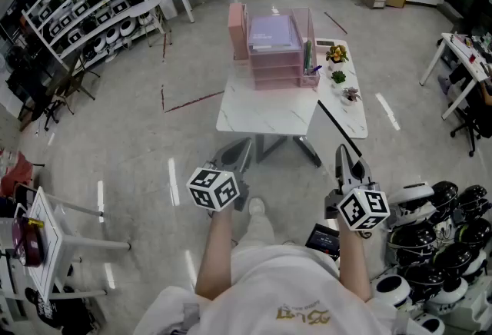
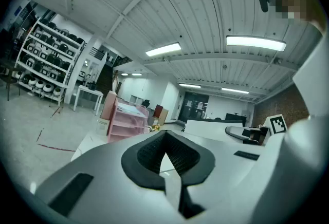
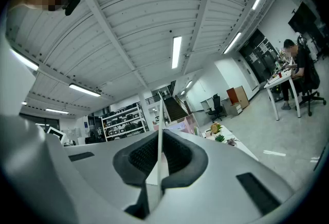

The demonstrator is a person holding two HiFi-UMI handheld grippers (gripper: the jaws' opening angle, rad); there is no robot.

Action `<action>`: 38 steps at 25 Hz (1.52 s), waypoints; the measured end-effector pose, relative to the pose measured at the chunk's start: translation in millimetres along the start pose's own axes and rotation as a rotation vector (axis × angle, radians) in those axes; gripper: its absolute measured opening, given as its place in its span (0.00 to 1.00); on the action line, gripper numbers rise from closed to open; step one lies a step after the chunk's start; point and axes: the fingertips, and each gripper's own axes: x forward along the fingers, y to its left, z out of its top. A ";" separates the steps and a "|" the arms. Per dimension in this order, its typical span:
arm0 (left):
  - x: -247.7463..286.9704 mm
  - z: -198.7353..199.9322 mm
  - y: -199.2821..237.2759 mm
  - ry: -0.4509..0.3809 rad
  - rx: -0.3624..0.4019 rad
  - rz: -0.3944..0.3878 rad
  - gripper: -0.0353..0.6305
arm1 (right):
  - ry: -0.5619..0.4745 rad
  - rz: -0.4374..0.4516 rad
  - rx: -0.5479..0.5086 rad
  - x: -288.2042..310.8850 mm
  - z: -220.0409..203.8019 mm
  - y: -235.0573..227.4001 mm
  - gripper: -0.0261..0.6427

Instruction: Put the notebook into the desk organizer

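A lilac notebook (image 1: 270, 32) lies flat on the top level of the pink desk organizer (image 1: 275, 64), which stands at the far edge of a white marble table (image 1: 261, 117). Both grippers hang in front of the person's body, well short of the table. My left gripper (image 1: 243, 147) is shut with nothing in it. Its dark pads (image 2: 167, 159) meet in the left gripper view, and the pink organizer (image 2: 125, 121) shows far off. My right gripper (image 1: 343, 153) is also shut and empty, its jaws (image 3: 160, 161) pressed together.
A narrow white side table (image 1: 356, 114) with small potted plants (image 1: 338, 64) adjoins the marble table on the right. Racks of helmets (image 1: 92, 3) line the left wall. More helmets (image 1: 438, 241) sit on the floor at my right. A person (image 3: 300, 71) sits at a far desk.
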 end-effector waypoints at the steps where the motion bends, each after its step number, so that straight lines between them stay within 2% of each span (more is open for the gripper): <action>1: -0.5 -0.7 -0.7 0.002 0.001 -0.003 0.08 | -0.001 -0.002 0.000 -1.3 -0.5 0.2 0.06; 11: 7.1 -11.9 -0.2 0.032 -0.036 -0.012 0.08 | 0.005 -0.009 0.007 -4.0 -4.6 -4.8 0.06; 16: 10.0 -8.4 12.3 0.034 -0.047 0.003 0.08 | -0.016 -0.035 0.050 5.7 -1.3 -13.3 0.06; 22: 28.3 -0.9 38.4 0.032 -0.053 0.021 0.08 | -0.032 -0.090 0.005 36.8 6.4 -28.2 0.06; 29: 86.3 26.3 86.0 0.012 -0.058 0.022 0.08 | -0.038 -0.151 -0.025 109.6 17.7 -58.0 0.06; 33: 139.1 52.9 131.2 -0.003 -0.048 0.016 0.08 | -0.047 -0.171 -0.049 180.9 22.0 -76.2 0.06; 38: 208.3 86.5 182.7 0.020 -0.010 -0.011 0.08 | -0.057 -0.215 -0.074 263.1 34.0 -94.3 0.06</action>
